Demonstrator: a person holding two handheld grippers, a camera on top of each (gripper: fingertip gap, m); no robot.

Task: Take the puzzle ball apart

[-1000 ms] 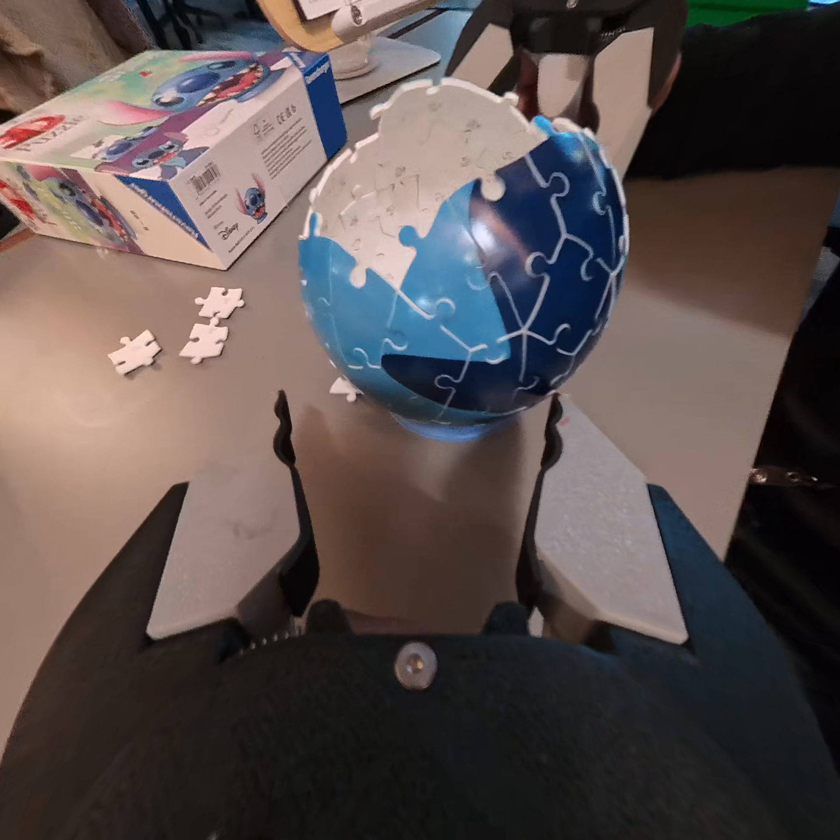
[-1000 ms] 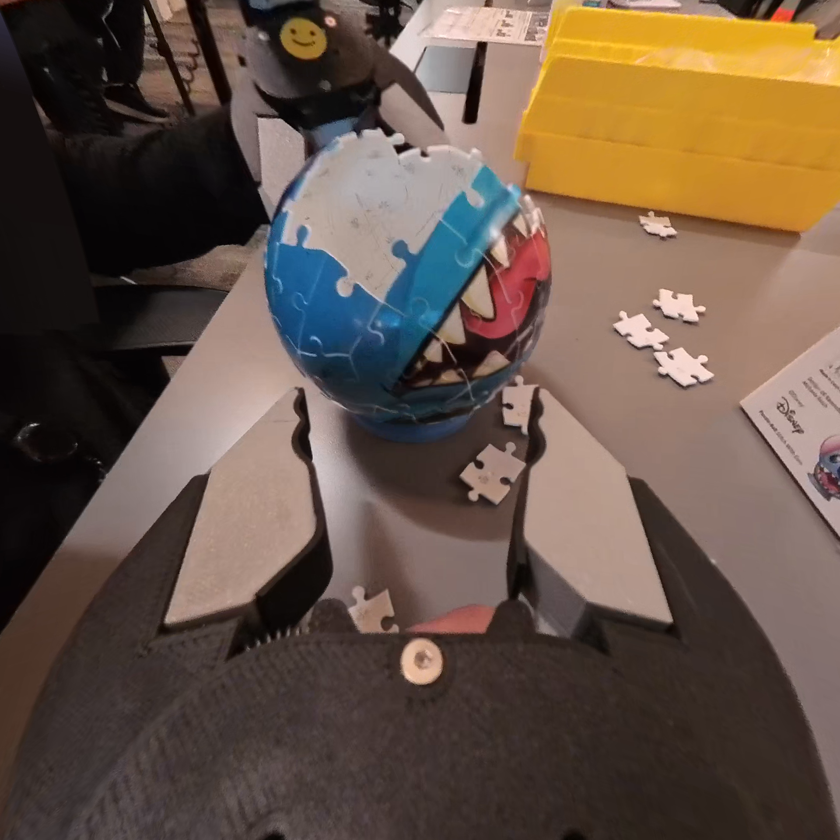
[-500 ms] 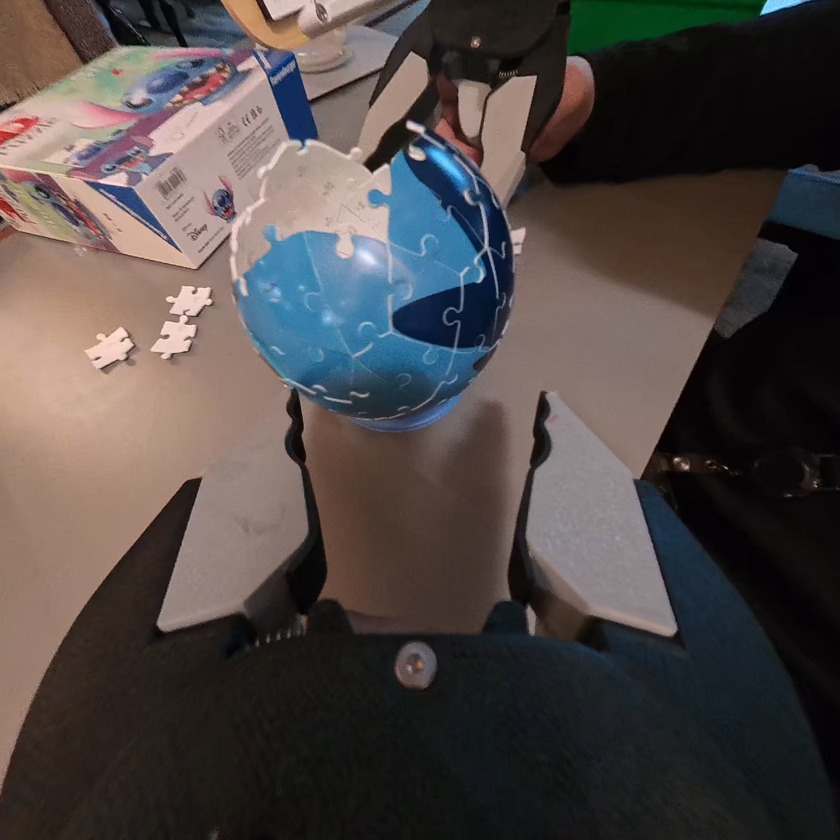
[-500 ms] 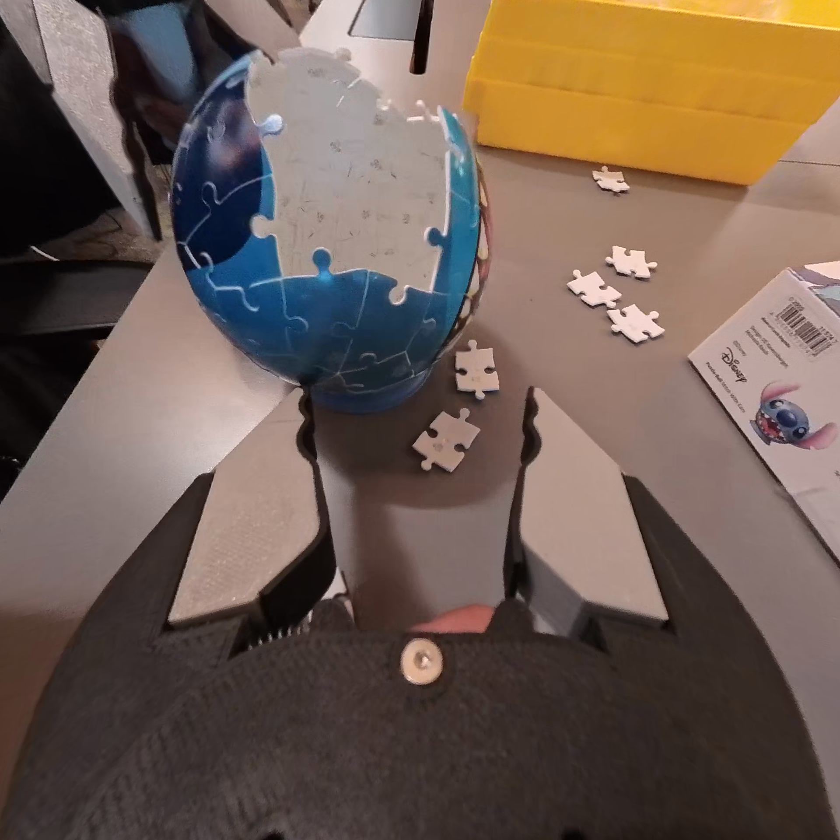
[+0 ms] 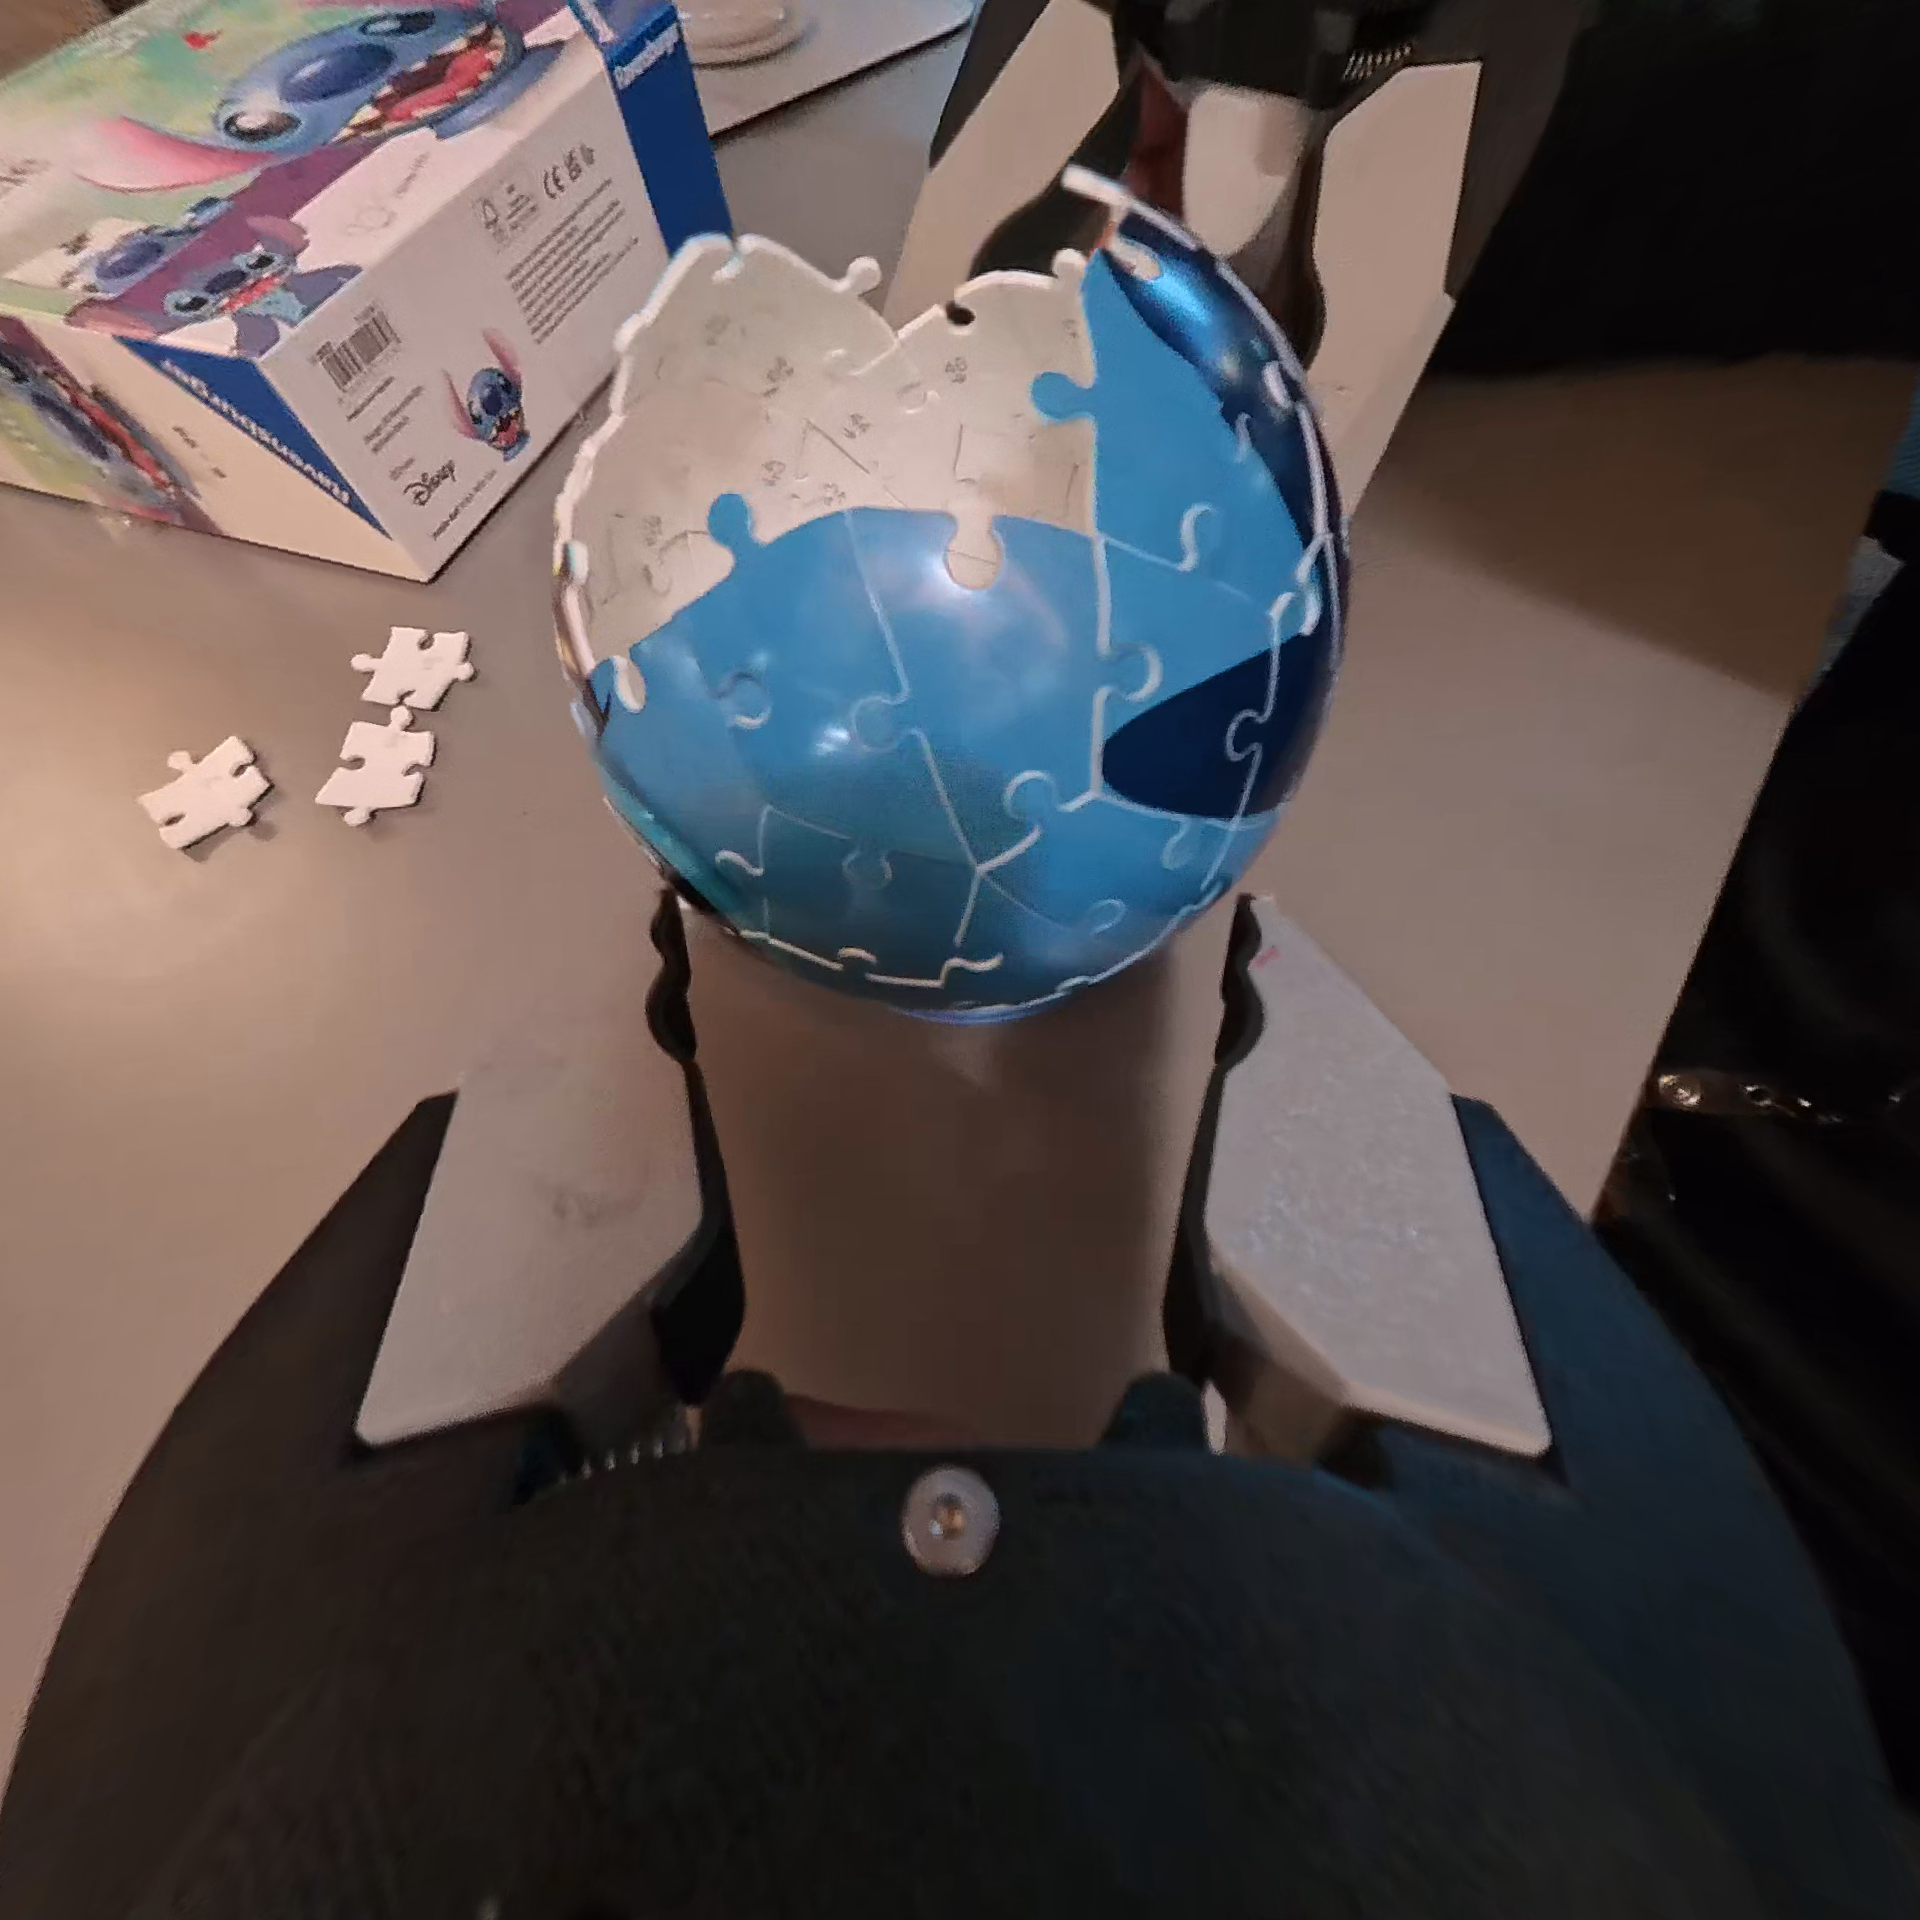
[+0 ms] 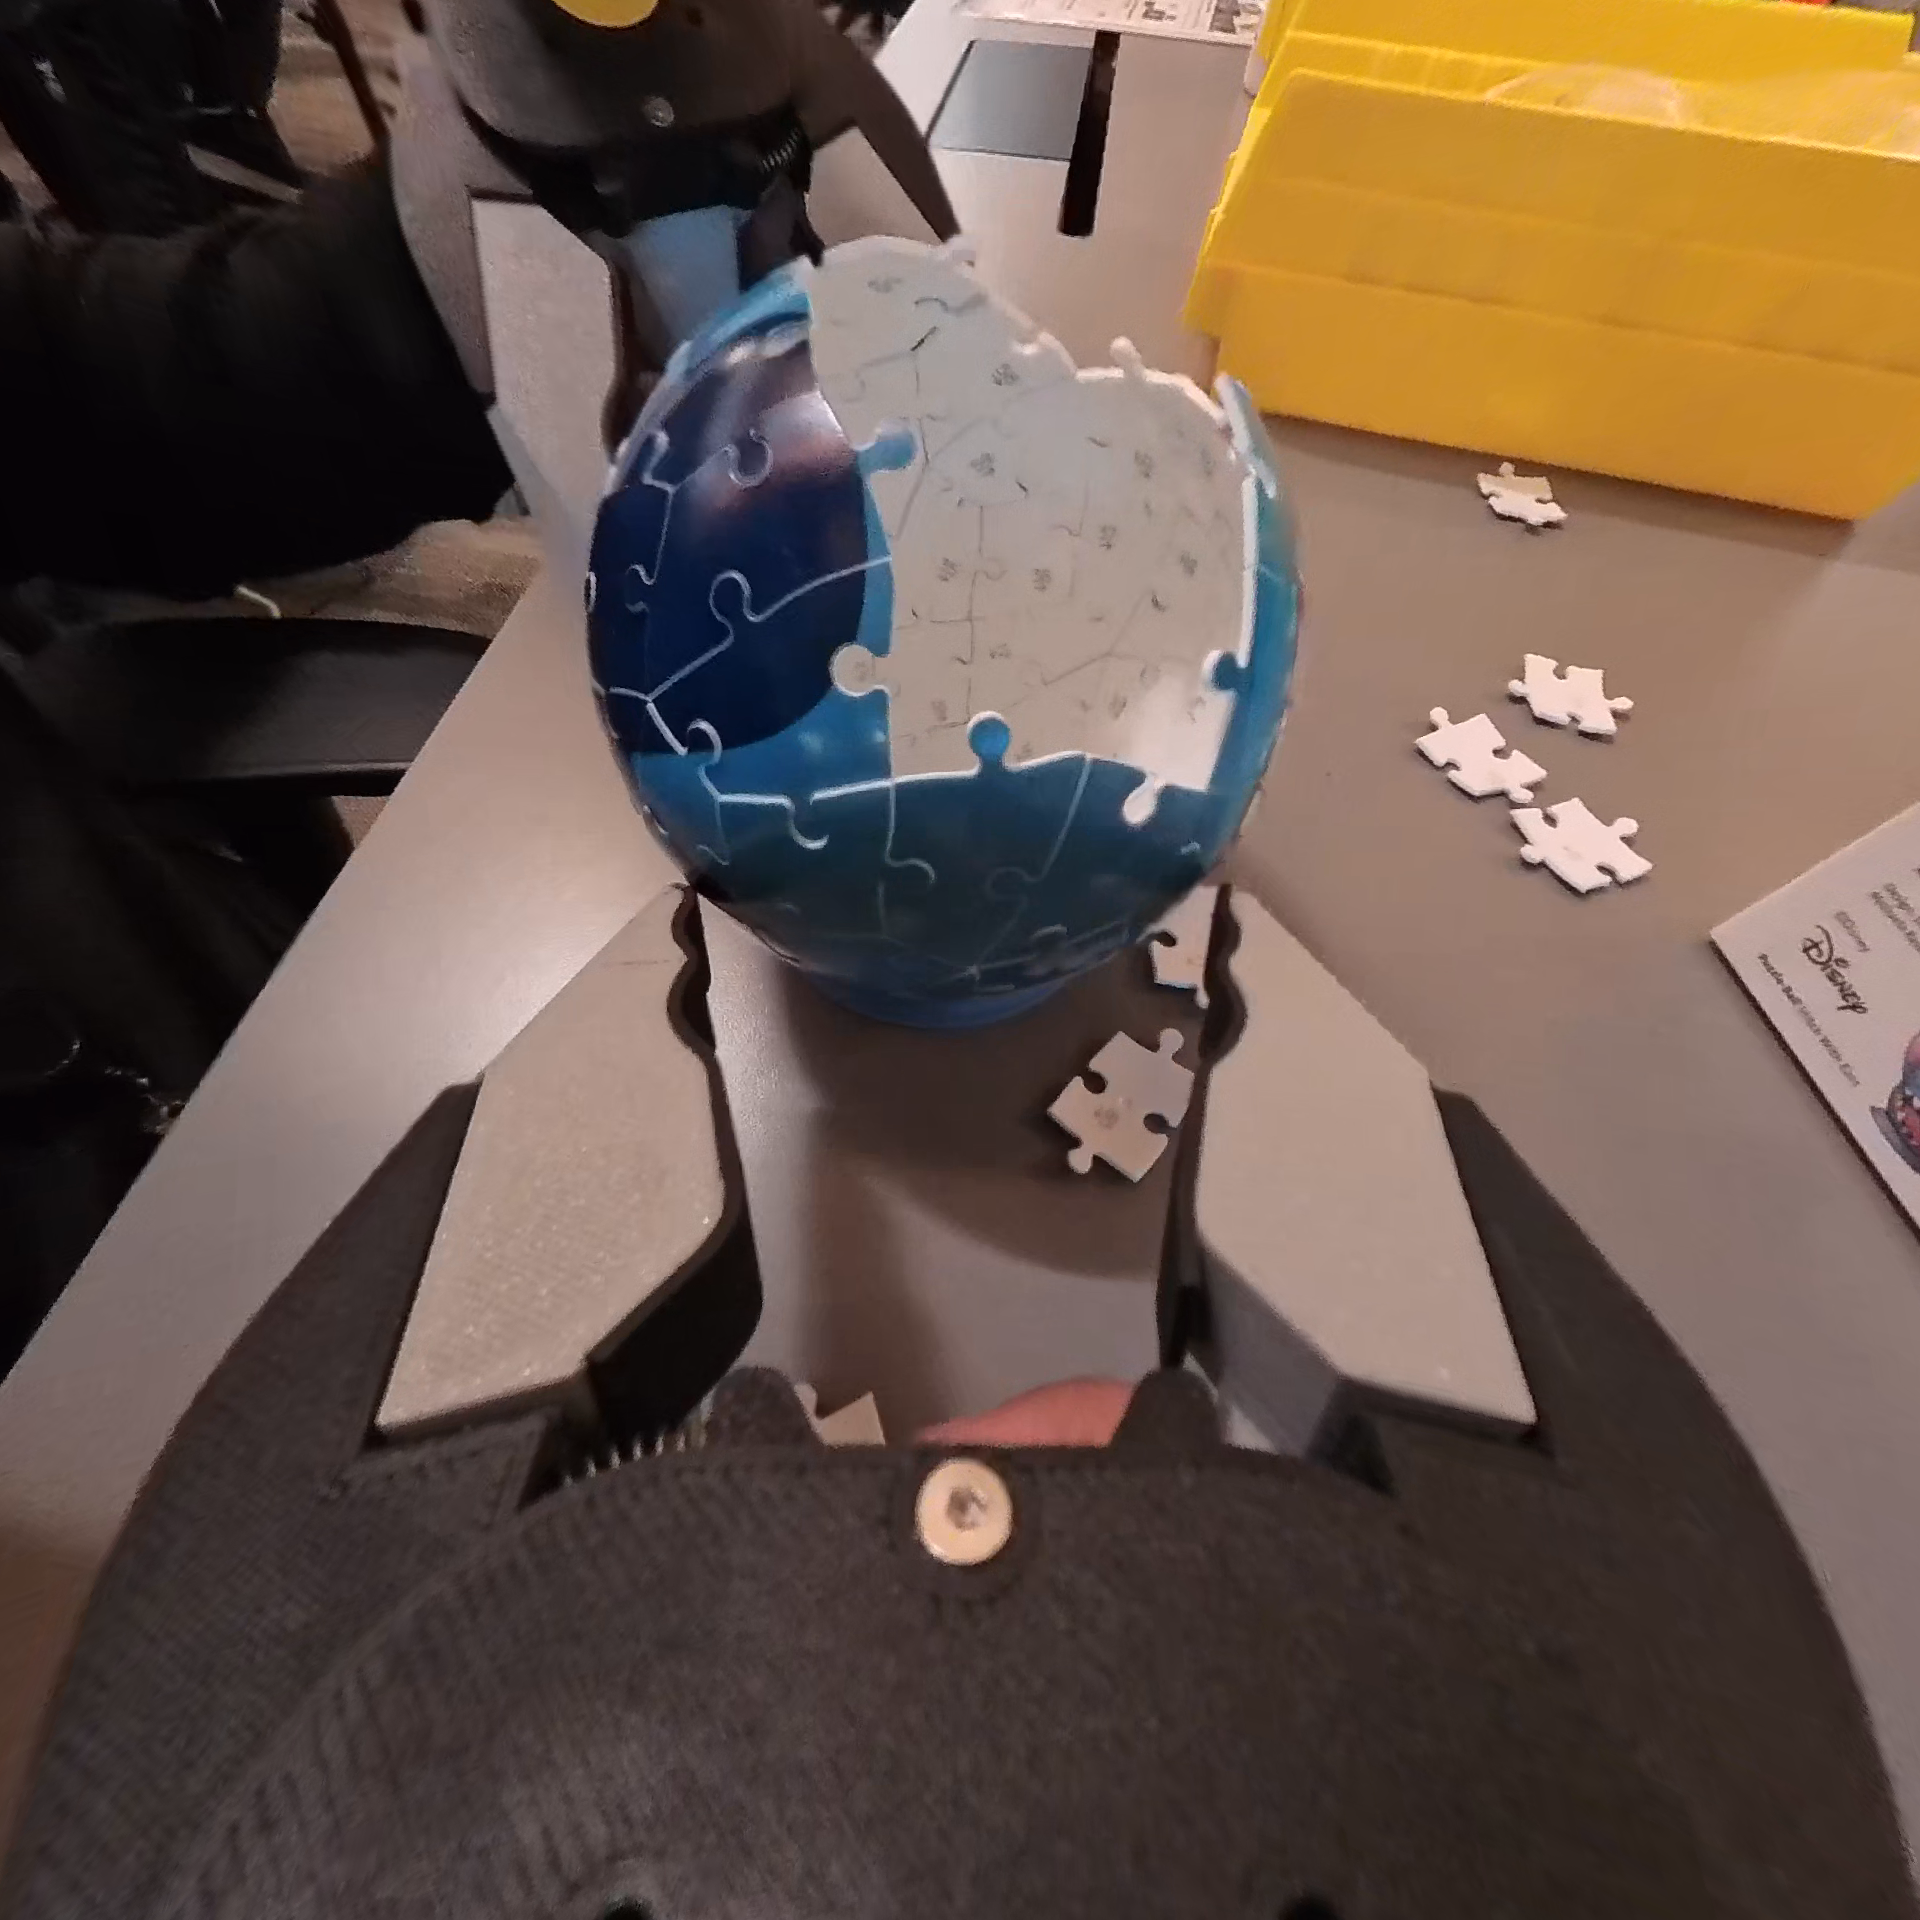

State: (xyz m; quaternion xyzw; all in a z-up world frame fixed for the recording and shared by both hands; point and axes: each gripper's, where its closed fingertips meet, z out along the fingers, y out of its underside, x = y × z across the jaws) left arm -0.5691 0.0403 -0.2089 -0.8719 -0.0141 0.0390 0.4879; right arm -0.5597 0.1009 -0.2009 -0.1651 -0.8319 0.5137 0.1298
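Observation:
The puzzle ball (image 5: 935,707) is blue and stands on a blue ring on the grey table (image 5: 260,1039). Its top is broken open and shows the white inside. My left gripper (image 5: 956,920) is open and empty, its tips at either side of the ball's lower part. In the right wrist view the ball (image 6: 790,831) shows its opening towards the camera. My right gripper (image 6: 956,909) is open and empty, its tips beside the ball's base. Each gripper shows behind the ball in the other's view: the right (image 5: 1195,156) and the left (image 6: 675,156).
Loose white puzzle pieces (image 5: 395,717) lie left of the ball, and more pieces (image 6: 1122,1091) lie by my right finger. The puzzle box (image 5: 312,260) stands at the back left. Yellow bins (image 6: 1558,260) stand at the far right. The table edge (image 6: 312,935) runs close on the left.
Both grippers have come closer to the ball, so their tips now flank its lower part. The ball's toothed mouth no longer shows in the right wrist view.

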